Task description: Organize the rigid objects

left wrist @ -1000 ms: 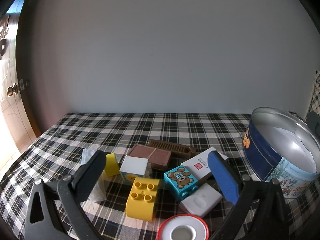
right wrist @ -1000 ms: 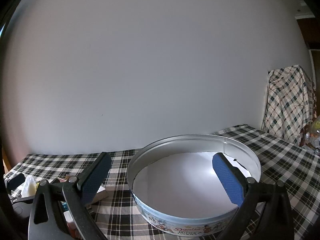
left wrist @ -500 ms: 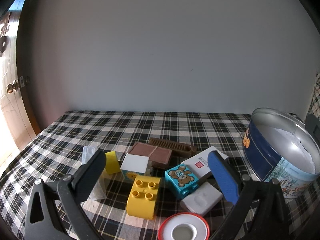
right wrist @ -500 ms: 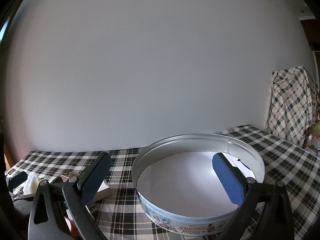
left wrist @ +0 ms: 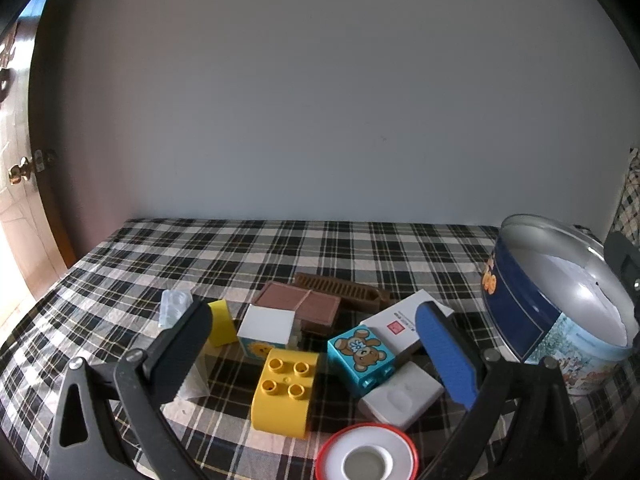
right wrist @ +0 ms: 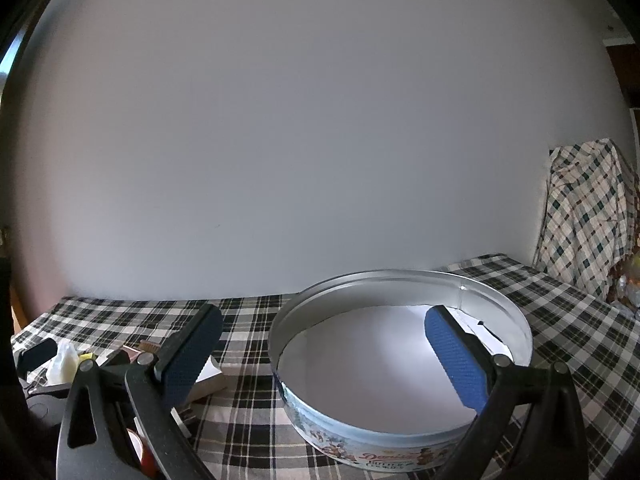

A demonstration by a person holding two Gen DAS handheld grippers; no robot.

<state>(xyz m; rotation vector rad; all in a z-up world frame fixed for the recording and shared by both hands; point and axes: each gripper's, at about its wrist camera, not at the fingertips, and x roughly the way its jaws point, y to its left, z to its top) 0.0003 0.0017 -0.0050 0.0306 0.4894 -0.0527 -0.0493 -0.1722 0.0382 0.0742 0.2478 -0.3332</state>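
Both grippers are hanging wide open, holding nothing: the left gripper (left wrist: 312, 344) over the toy pile near the yellow brick (left wrist: 285, 390), the right gripper (right wrist: 326, 354) straddling the cookie tin (right wrist: 400, 364). Everything's crowding together, so I'm guessing closing might be knocking the bear block (left wrist: 361, 354) aside. Only the right wrist view is showing the tin's empty floor, to the pile's right.

left wrist: low over table, faces toy pile, close
right wrist: low, faces tin (right wrist: 400, 360), close
shared: tin (left wrist: 560, 304), checkered cloth (left wrist: 280, 248)
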